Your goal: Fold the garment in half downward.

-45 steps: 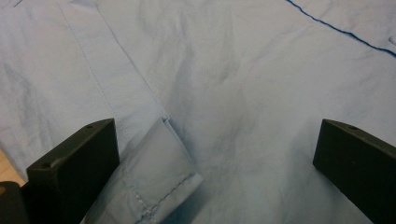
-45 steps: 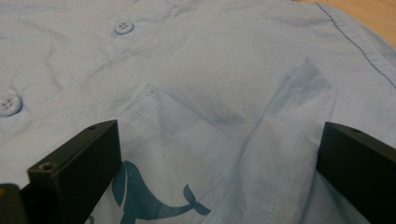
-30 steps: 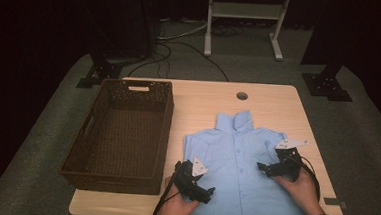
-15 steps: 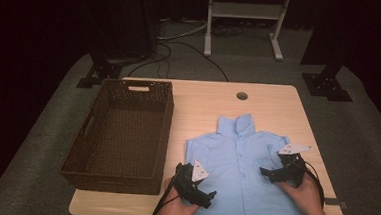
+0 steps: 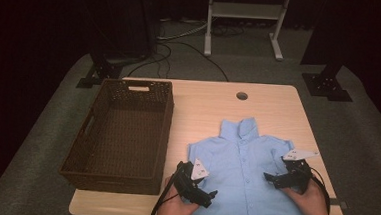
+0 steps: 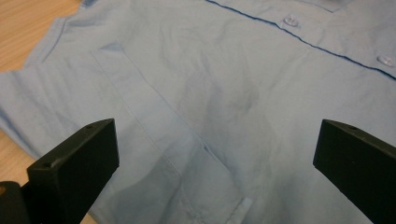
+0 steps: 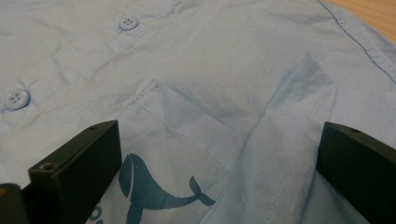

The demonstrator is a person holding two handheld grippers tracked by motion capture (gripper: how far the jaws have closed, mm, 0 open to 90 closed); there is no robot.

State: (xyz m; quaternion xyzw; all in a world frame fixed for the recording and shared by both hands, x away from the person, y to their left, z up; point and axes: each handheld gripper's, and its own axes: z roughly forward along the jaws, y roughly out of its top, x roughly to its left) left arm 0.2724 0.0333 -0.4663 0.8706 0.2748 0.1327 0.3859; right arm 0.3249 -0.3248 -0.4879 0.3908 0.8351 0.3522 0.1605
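Lying flat and buttoned on the table [image 5: 279, 100], a light blue shirt [image 5: 247, 171] is spread over the right half, its collar pointed toward the far edge and its hem reaching the near edge. The left gripper [image 5: 209, 196] is held over the shirt's lower left part near the near edge, with its jaws wide apart and nothing between them; in the left gripper view a pocket seam and the button placket are seen below the open jaws. The right gripper [image 5: 269, 177] is held over the shirt's right side near the right edge, jaws likewise spread and empty; beneath them a chest pocket with a dark blue whale print [image 7: 159, 189] is shown. A dark woven basket [image 5: 122, 133] is set at the table's left edge, well apart from the shirt.
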